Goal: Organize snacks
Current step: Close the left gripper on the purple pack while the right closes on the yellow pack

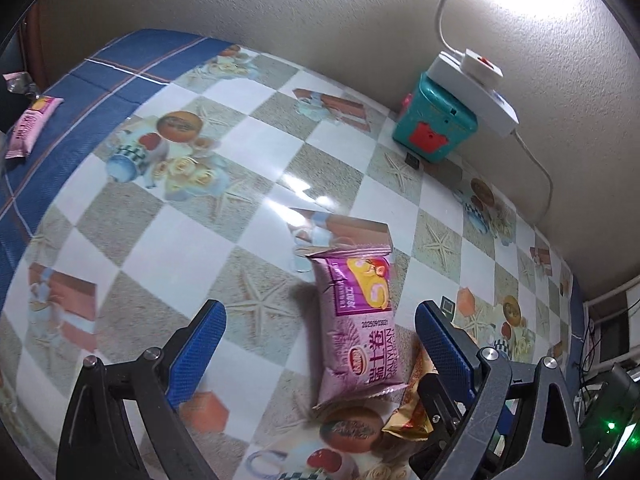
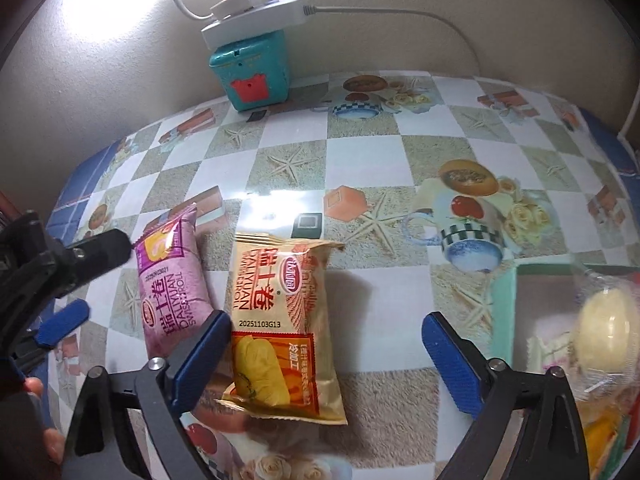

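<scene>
A purple Swiss-roll snack pack [image 1: 360, 332] lies on the patterned tablecloth between the fingers of my open left gripper [image 1: 320, 320], which holds nothing. It also shows in the right wrist view [image 2: 172, 280]. A gold snack pack [image 2: 280, 328] lies beside it, between the fingers of my open, empty right gripper [image 2: 328, 328]; its corner shows in the left wrist view [image 1: 412, 412]. The left gripper [image 2: 60, 280] appears at the left of the right wrist view. A second purple pack [image 1: 30, 126] lies at the far left table edge.
A teal box [image 1: 434, 124] with a white power strip and lamp [image 1: 476, 84] on top stands against the wall. A clear bag of snacks [image 2: 600, 340] sits at the right. A small black square [image 2: 308, 224] lies on the cloth.
</scene>
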A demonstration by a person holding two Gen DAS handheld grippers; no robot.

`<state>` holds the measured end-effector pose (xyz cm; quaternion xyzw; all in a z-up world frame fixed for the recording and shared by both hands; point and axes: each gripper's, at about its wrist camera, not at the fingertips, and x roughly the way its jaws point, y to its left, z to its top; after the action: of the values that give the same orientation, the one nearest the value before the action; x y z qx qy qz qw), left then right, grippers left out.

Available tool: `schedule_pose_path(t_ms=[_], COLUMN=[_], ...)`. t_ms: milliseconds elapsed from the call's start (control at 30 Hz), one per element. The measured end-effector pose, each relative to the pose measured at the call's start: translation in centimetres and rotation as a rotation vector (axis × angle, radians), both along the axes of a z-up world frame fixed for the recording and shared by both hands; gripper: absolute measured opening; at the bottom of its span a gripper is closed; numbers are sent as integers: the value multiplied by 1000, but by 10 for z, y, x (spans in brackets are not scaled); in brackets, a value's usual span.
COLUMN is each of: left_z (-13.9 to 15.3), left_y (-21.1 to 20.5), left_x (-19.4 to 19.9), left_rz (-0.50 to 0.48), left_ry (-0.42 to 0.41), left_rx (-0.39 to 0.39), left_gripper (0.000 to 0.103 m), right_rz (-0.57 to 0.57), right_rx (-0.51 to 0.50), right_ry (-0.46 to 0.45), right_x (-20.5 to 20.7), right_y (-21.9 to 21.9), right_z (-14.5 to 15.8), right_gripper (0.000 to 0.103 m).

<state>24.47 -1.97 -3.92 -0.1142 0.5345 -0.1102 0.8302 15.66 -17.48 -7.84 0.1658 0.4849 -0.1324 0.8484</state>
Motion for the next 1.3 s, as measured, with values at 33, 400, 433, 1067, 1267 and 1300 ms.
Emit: schedule_pose_path(t_ms=[33,400,433,1067,1267,1300], left_z=[-2,-22,-23,7,60,67], left_y=[-3,-33,-34,-28,-20,-20], left_x=[1,4,4,-16,-45,-50], left_rz=[-5,-75,-79,-49,-42,-42], left_ry=[0,13,14,36,-16,-24], left_rx=[-3,34,40,80,49,41], left_gripper=[96,89,85,41,41,40], right_rz=[-1,7,5,20,13,11], right_rx=[-8,-18,-17,-34,-45,-48], right_ry=[5,7,8,31,4,-4], right_x=[1,3,2,-21,-51,-57], right_y=[0,-2,-3,-4,-2,-2], right_z=[-2,-6,-5,20,58,66], right_gripper=[90,53,51,42,42,42])
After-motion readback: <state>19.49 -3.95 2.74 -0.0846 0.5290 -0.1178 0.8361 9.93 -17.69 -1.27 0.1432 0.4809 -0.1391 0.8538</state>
